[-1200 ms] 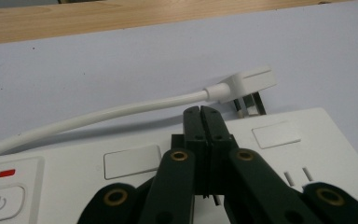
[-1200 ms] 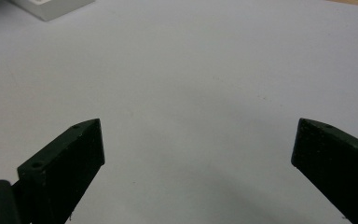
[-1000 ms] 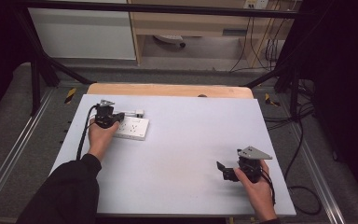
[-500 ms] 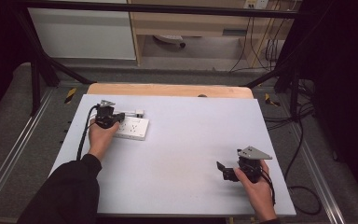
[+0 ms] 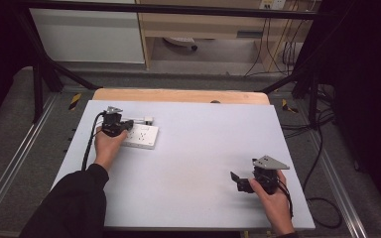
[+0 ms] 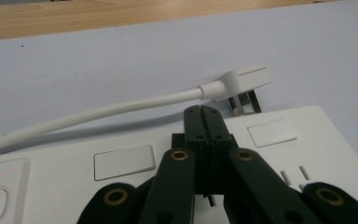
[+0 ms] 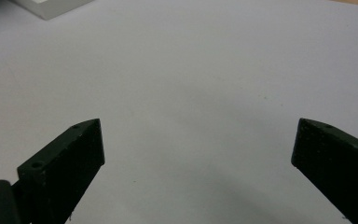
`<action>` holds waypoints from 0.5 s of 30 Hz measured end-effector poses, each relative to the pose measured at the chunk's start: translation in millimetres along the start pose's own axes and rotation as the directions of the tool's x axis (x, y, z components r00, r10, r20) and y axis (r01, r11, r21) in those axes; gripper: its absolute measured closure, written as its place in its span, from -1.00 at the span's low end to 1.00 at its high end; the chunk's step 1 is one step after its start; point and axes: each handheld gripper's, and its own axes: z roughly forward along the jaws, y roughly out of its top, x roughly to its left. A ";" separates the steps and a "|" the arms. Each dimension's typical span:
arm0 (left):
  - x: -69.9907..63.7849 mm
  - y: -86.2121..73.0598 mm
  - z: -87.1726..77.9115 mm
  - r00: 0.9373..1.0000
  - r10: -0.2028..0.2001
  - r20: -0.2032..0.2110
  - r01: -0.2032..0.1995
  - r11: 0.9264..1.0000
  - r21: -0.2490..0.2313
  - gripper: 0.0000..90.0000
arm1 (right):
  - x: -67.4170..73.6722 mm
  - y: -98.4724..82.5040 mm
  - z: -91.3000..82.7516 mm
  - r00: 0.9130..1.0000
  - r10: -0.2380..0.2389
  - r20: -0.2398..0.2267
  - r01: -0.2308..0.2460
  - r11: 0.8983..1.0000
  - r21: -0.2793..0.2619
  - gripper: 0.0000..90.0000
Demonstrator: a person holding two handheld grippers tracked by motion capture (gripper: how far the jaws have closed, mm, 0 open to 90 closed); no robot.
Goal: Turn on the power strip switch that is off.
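A white power strip (image 5: 142,137) lies at the table's left, with a white plug (image 5: 147,119) and its cable just behind it. My left gripper (image 5: 127,127) hovers over the strip's left end, jaws shut with nothing between them. In the left gripper view its shut tips (image 6: 201,111) sit above the strip (image 6: 65,156), close to the plug (image 6: 243,80), whose pins rest by the strip's far edge. My right gripper (image 5: 237,180) is low over the table at the front right, open and empty. The right gripper view has its jaws (image 7: 196,140) wide apart over bare surface.
The table is covered by a pale grey mat (image 5: 203,139) with a wooden strip (image 5: 178,95) along the far edge. Black frame rails and cables run around the table. A corner of the power strip (image 7: 51,7) lies far off in the right gripper view.
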 end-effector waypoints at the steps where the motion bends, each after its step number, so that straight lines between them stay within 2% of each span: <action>1: 0.1 0.0 0.0 1.000 0.000 0.001 0.000 1.000 0.000 1.00 | 0.3 0.0 0.0 1.000 0.001 -0.002 -0.001 1.000 0.002 -0.94; 7: 0.3 -0.3 0.0 1.000 0.004 0.002 -0.004 1.000 -0.002 1.00 | 0.7 -0.2 0.2 1.000 -0.002 -0.001 0.002 1.000 0.004 -0.94; 9: 0.3 -0.2 0.1 1.000 -0.011 0.002 0.011 1.000 -0.003 1.00 | 0.6 -0.2 0.5 1.000 -0.005 0.000 0.005 1.000 0.006 -0.94; 15: 0.0 -1.3 0.5 1.000 0.001 -0.004 -0.001 1.000 -0.006 1.00 | 1.0 -0.2 0.2 1.000 -0.001 -0.002 0.001 1.000 0.005 -0.94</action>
